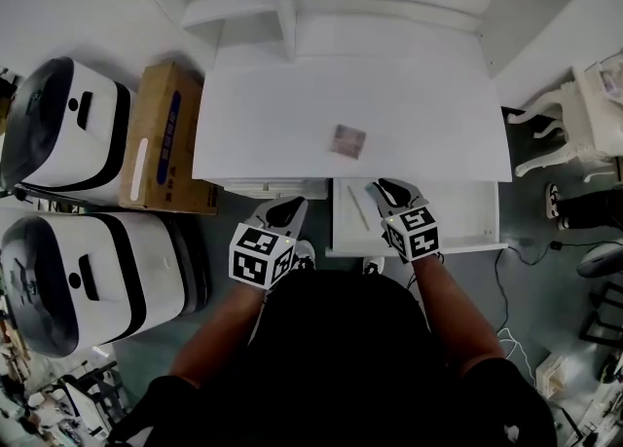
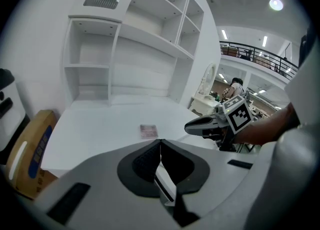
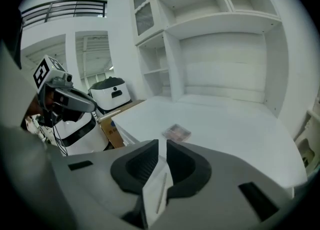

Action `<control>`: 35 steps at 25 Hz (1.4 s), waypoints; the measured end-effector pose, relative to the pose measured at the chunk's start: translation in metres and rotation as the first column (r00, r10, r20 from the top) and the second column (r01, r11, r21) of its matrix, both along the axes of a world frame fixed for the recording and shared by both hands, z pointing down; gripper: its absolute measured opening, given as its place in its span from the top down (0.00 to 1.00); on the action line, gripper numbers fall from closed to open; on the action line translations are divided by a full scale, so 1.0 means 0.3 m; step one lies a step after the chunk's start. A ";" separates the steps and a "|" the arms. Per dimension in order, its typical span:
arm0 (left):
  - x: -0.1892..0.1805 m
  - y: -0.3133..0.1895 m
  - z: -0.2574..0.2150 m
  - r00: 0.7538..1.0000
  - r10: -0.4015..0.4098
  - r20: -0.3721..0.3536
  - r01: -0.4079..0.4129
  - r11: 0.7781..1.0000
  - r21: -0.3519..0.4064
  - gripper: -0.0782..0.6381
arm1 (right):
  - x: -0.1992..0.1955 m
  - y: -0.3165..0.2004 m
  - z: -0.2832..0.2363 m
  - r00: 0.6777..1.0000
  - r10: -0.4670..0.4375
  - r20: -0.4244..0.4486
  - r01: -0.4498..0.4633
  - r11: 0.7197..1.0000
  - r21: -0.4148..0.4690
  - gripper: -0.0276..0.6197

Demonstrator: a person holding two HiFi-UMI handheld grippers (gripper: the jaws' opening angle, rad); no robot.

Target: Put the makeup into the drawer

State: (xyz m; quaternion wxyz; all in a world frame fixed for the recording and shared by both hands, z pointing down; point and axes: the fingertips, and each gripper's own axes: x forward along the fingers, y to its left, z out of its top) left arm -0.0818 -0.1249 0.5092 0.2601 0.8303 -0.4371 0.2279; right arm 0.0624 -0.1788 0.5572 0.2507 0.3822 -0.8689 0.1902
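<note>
The drawer is standing pulled out under the right half of the tabletop's front edge. It is holding only a thin pale stick near its left wall. The makeup, a small flat square compact, is lying on the tabletop just behind the front edge, roughly above the drawer's left end. Neither gripper is touching it.

The right gripper is hanging over the open drawer with its jaws together and nothing between them. The left gripper is sitting just off the front edge, to the left of the drawer. Its jaws are meeting at the tips and gripping nothing.

With the drawer open and the compact not yet taken, the step in hand looks like the reach for the pick-up. The right gripper is sitting nearer the compact and seems the likelier one to take it.

That gripper will need to be spreading its jaws, then travelling forward over the front edge to the compact. Because the compact is lying flat and thin, the jaws will probably have to come down steeply and close across two opposite sides. Alternatively it could be nudged to the front edge first and lowered into the drawer from there.
</note>
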 end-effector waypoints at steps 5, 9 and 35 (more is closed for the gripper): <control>-0.067 0.010 0.009 0.999 -0.051 0.006 0.051 0.999 -0.008 0.88 | -0.070 -0.074 0.081 0.988 -0.109 -0.113 0.111 0.994 0.013 0.76; -0.113 0.016 0.014 0.996 -0.092 0.007 0.092 0.996 -0.010 0.88 | -0.097 -0.139 0.151 0.971 -0.147 -0.190 0.152 0.988 0.011 0.72; -0.147 0.020 0.048 0.992 -0.129 -0.001 0.129 0.991 -0.040 0.88 | -0.181 -0.078 0.438 0.553 -0.572 -0.606 0.647 0.753 -0.119 0.51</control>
